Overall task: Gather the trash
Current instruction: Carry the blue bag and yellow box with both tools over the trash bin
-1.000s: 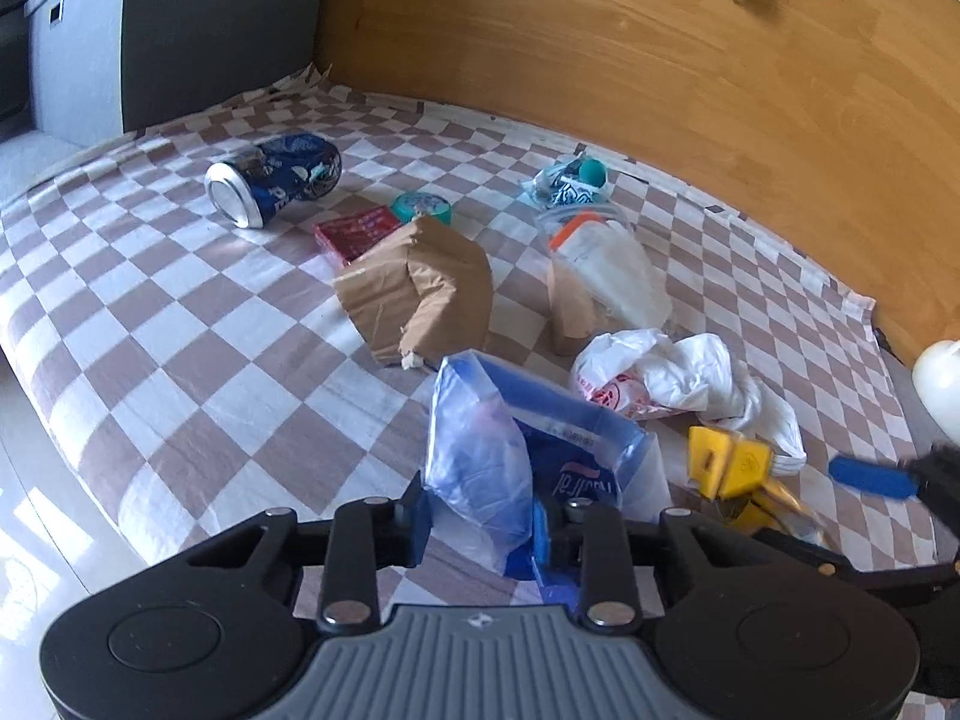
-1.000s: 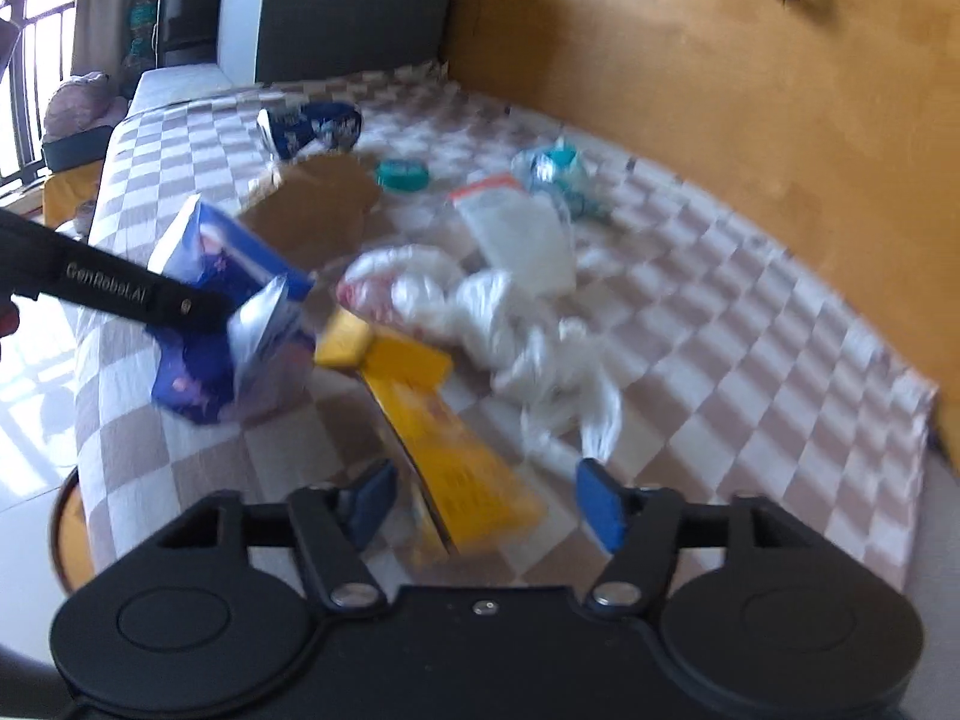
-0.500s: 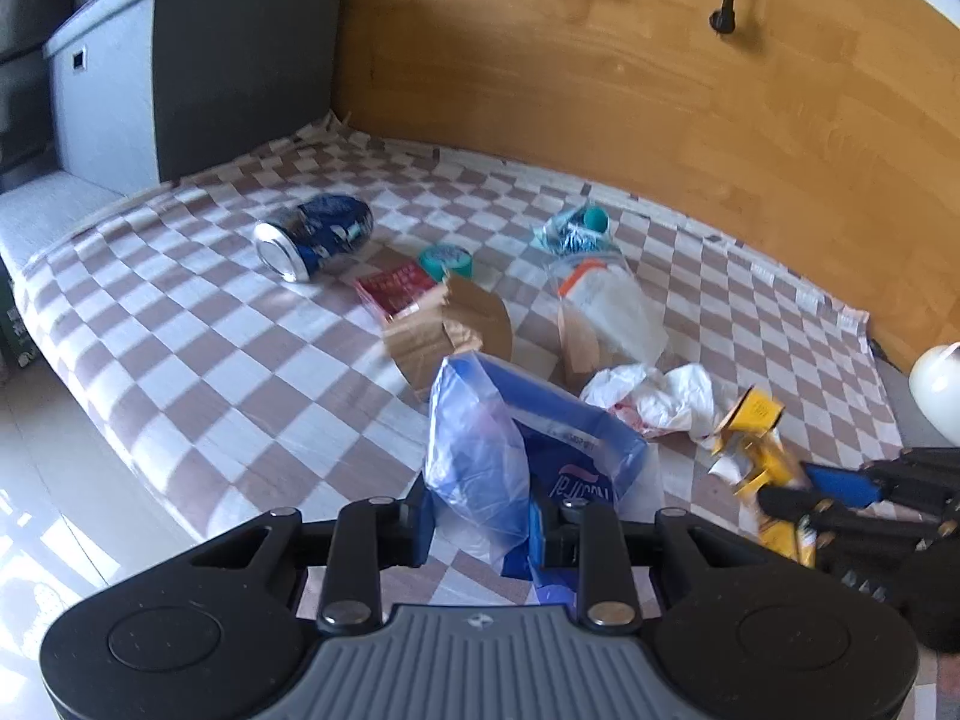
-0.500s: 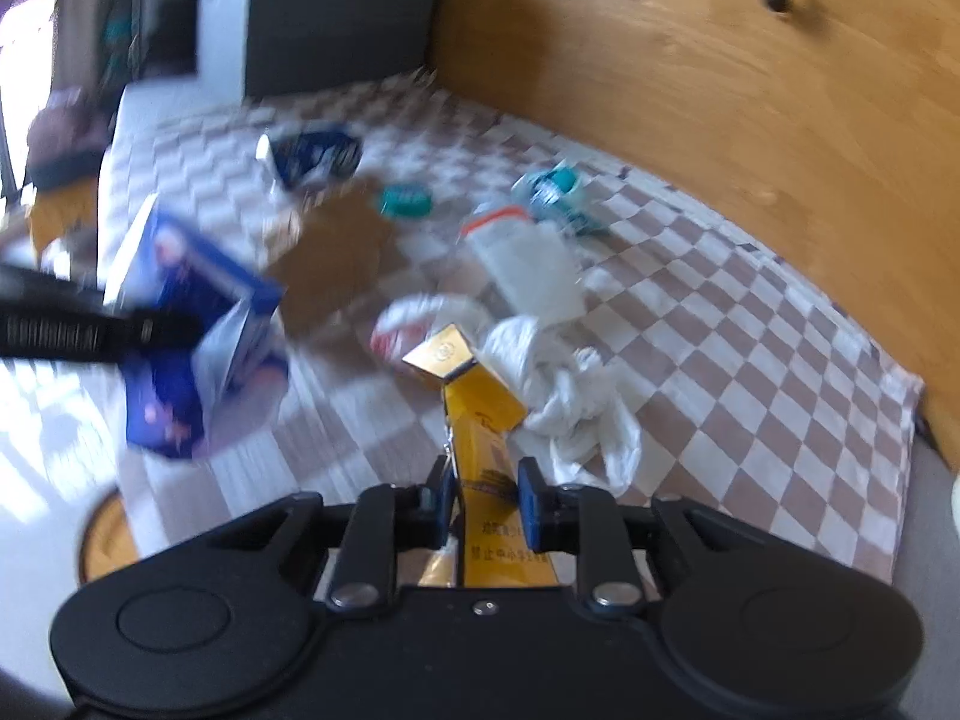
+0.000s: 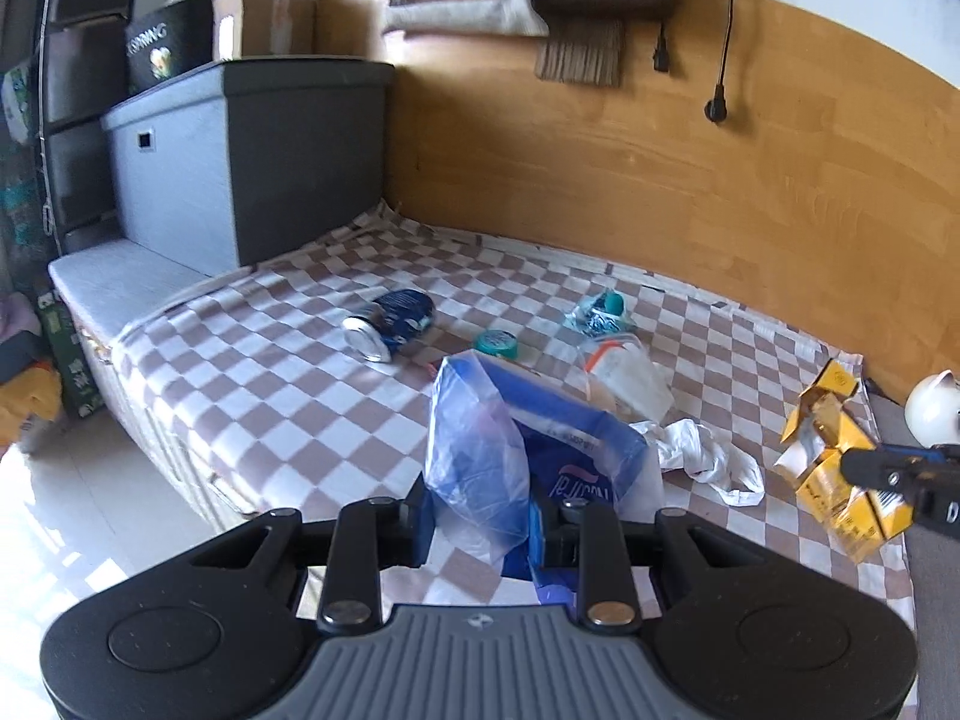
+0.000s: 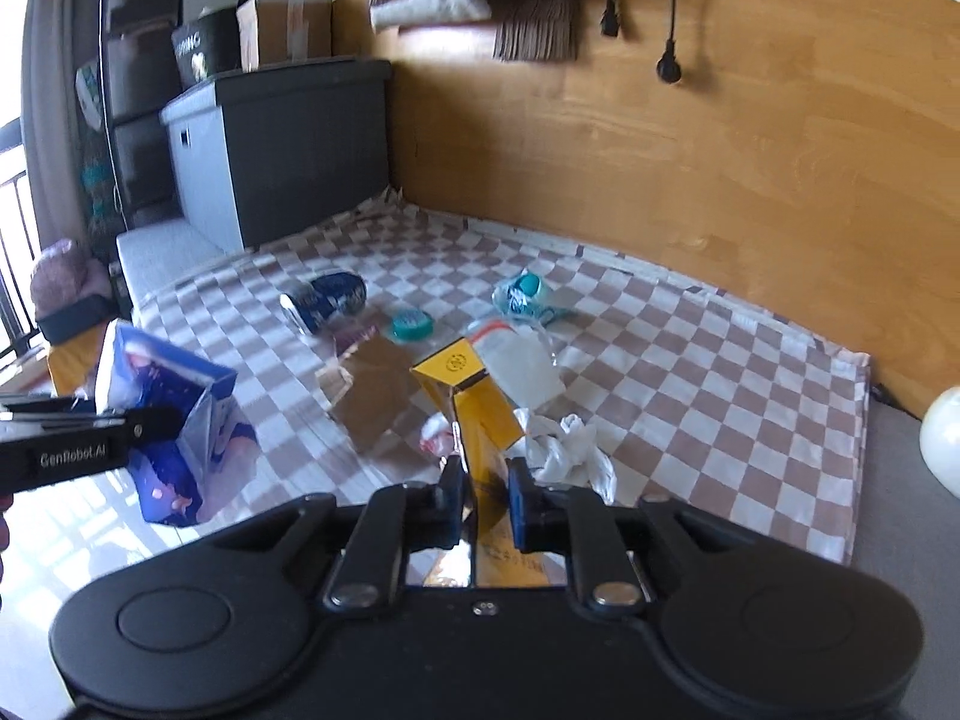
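Note:
My left gripper (image 5: 480, 516) is shut on the rim of a blue plastic bag (image 5: 480, 450), which hangs open above the checkered cloth (image 5: 270, 360). My right gripper (image 6: 485, 498) has its jaws closing, pads pressed on a crumpled yellow carton (image 6: 474, 414) held up off the cloth. In the left wrist view the carton (image 5: 834, 468) hangs at the far right. On the cloth lie a blue can (image 5: 393, 321), a teal lid (image 5: 495, 343), a teal wrapper (image 5: 600, 312), a clear zip bag (image 5: 630, 375), a white crumpled plastic bag (image 5: 702, 456) and a brown paper bag (image 6: 372, 396).
A grey storage box (image 5: 270, 150) stands at the cloth's far left corner. A wooden wall panel (image 5: 660, 180) runs behind, with cords hanging on it. A white round object (image 5: 933, 414) sits at the right edge. Pale floor (image 5: 90, 510) lies to the left.
Both grippers have risen and pulled back from the cloth. The right jaws went from wide open around the yellow carton to shut on it and lifted it. The left kept the bag.

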A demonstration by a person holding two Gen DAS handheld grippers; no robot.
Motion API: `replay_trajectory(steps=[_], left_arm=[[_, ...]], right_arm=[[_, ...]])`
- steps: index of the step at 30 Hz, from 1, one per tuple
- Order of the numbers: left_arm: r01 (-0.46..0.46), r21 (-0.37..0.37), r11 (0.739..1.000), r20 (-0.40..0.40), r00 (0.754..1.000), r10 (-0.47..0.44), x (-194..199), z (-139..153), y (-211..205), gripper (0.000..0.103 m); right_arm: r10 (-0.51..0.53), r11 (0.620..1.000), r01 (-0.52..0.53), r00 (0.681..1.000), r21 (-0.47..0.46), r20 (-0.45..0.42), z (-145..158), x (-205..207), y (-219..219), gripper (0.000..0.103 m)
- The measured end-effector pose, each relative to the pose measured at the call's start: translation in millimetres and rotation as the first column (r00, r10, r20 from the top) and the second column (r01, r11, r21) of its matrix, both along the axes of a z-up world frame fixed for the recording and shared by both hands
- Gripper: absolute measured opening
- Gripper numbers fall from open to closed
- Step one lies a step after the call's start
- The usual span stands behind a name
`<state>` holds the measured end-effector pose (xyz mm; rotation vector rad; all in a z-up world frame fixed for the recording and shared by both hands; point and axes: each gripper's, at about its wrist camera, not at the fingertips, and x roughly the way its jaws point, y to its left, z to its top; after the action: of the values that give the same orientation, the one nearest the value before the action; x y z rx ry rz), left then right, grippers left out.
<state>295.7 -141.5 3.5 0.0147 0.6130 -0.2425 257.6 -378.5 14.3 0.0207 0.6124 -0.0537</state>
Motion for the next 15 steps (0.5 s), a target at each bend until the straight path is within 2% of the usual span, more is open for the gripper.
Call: replay_trajectory(steps=[8, 15], left_arm=[[-0.037, 0.000, 0.999, 0.031, 0.999, 0.037, -27.9, 15.2, 30.3, 0.030], [-0.062, 0.013, 0.998, 0.040, 0.997, 0.061, -40.0, 13.9, 52.2, 0.030]], right_arm=[[-0.009, 0.999, 0.007, 0.999, 0.033, 0.044, 12.4, -28.5, 15.1, 0.011], [0.014, 0.997, -0.018, 0.999, 0.070, 0.050, 8.6, -32.0, 35.4, 0.010]])
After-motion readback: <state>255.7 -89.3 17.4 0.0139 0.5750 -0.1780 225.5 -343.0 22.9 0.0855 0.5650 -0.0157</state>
